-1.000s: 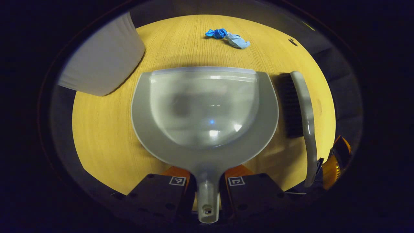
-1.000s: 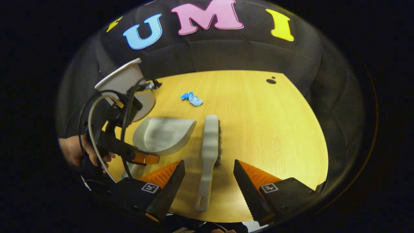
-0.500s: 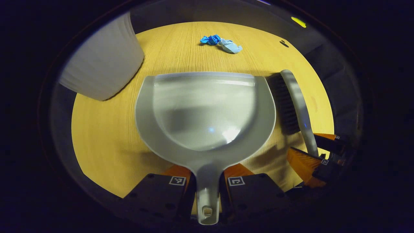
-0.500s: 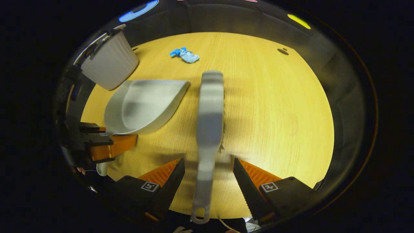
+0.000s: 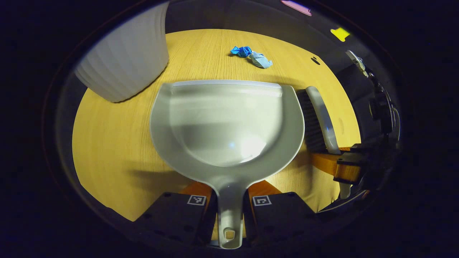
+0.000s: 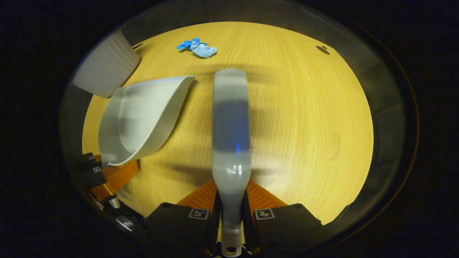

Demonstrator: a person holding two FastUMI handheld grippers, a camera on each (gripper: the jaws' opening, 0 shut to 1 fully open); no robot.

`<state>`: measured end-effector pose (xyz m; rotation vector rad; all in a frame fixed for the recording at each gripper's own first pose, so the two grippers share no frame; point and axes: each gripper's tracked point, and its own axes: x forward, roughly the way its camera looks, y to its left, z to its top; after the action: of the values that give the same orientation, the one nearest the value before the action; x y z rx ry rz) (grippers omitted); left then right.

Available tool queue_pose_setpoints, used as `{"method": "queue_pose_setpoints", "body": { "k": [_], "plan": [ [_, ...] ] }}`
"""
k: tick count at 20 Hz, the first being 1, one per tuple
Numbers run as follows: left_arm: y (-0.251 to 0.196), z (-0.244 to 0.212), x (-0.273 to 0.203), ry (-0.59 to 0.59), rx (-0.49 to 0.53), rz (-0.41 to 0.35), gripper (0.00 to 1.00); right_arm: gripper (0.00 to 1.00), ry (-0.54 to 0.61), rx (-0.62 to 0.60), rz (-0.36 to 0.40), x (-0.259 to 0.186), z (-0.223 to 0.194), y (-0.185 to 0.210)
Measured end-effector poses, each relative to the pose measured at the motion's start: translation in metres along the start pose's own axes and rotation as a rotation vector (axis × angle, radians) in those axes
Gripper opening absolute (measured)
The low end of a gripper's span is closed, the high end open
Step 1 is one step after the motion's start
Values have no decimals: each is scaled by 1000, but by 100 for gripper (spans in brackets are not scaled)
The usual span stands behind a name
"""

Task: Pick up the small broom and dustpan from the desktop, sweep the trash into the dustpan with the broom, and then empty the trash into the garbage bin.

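Broom (image 6: pixel 230 125) lengthwise, head toward trash (image 6: pixel 197 47)

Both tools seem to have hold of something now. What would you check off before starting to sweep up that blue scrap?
1. Left tool closed on the dustpan handle: ok.
2. Right tool closed on the broom handle: ok.
3. Blue trash lying on the desktop ahead of the dustpan's front lip, apart from it: ok.
4. Dustpan holds nothing yet: ok.
5. Garbage bin standing upright beside the dustpan: ok.
6. Dustpan lip flat against the desktop: cannot tell.
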<state>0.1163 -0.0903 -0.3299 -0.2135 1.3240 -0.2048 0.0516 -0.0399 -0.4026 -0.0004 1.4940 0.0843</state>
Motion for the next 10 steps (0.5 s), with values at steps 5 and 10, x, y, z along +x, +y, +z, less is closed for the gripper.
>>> {"method": "queue_pose_setpoints", "body": {
  "k": [5, 10],
  "plan": [
    [0, 0, 0, -19, -20, -12, 31, 28, 2, -81, 15, -7, 23, -9],
    [1, 0, 0, 12, 11, -23, 31, 28, -75, -89, 8, -25, 103, -30]
  ]
}}
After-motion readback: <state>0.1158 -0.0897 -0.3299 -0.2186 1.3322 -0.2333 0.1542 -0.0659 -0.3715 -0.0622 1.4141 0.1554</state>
